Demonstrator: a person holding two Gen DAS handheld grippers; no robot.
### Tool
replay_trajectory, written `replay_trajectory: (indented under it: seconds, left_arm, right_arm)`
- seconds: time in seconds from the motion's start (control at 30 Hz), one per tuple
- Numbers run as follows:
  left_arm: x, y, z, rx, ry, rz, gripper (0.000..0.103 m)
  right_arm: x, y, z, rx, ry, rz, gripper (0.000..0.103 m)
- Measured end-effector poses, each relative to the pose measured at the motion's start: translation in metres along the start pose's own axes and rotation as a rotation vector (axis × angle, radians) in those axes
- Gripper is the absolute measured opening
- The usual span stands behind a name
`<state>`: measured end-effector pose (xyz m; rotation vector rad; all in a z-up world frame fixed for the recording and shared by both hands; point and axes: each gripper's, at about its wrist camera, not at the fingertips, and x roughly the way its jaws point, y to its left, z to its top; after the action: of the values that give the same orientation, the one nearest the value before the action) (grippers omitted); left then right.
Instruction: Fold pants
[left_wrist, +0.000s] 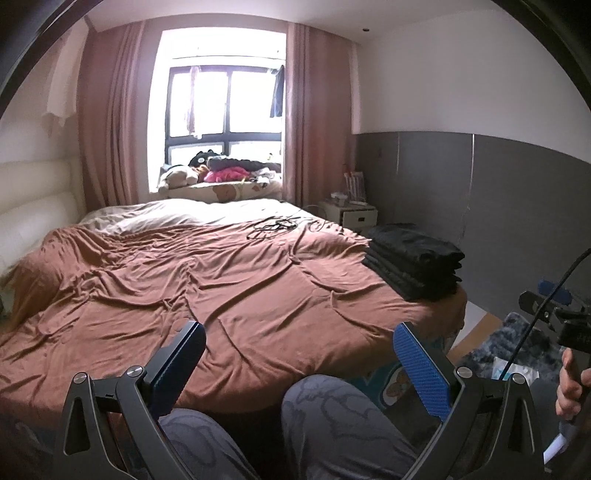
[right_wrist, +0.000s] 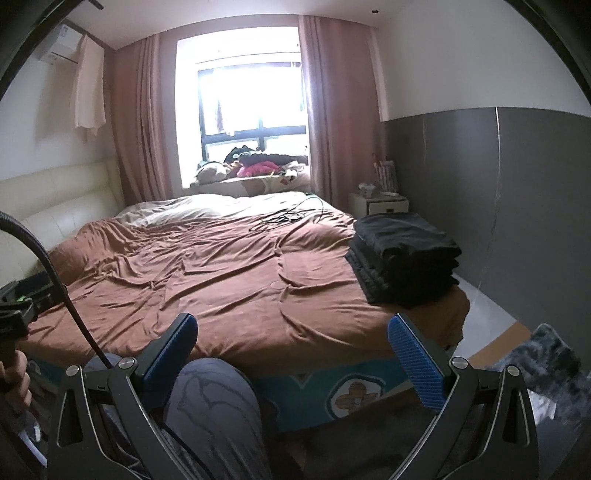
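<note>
From the left wrist camera, the left gripper (left_wrist: 299, 343) hangs with its blue-padded fingers (left_wrist: 423, 373) spread wide and nothing between them, above the person's knees in grey patterned trousers (left_wrist: 332, 417). Ahead lies a bed under a rumpled brown cover (left_wrist: 221, 280). The stack of folded black pants (left_wrist: 415, 264) sits at the bed's near right corner, well apart from the fingers. A tangle of dark cables (left_wrist: 275, 224) lies farther back on the cover, near the window sill piled with plush toys (left_wrist: 221, 171). A white nightstand (left_wrist: 351, 214) stands beside the bed against the grey wall panel. At the right edge the person's right hand (left_wrist: 570, 384) grips the other tool's handle (only part of that tool shows here).

From the right wrist camera, the right gripper (right_wrist: 291, 334) is likewise spread apart and empty, held over one knee (right_wrist: 214, 402) at the foot of the bed. The folded black pants (right_wrist: 404, 258) rest on the brown cover (right_wrist: 229, 280) at its right corner, clear of the fingers. A blue patterned bed base (right_wrist: 332, 395) shows below the cover. At the left edge the left hand (right_wrist: 16, 384) holds its handle.
</note>
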<state>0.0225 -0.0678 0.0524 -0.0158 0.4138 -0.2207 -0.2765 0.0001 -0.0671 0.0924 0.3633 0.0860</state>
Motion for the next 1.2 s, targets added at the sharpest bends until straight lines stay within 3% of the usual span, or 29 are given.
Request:
replay_trajectory:
  seconds: [0.33,1.2]
  left_arm:
    - [0.003,0.008,-0.004,-0.015,0.011,0.010,0.103]
    - [-0.006,0.014,-0.002,-0.053,0.010,0.004,0.103]
  right_arm:
    - [0.010,0.007,-0.003,0.018,0.036,0.000,0.103]
    - [-0.003,0.010,0.001,0.009,0.031,-0.004,0.103]
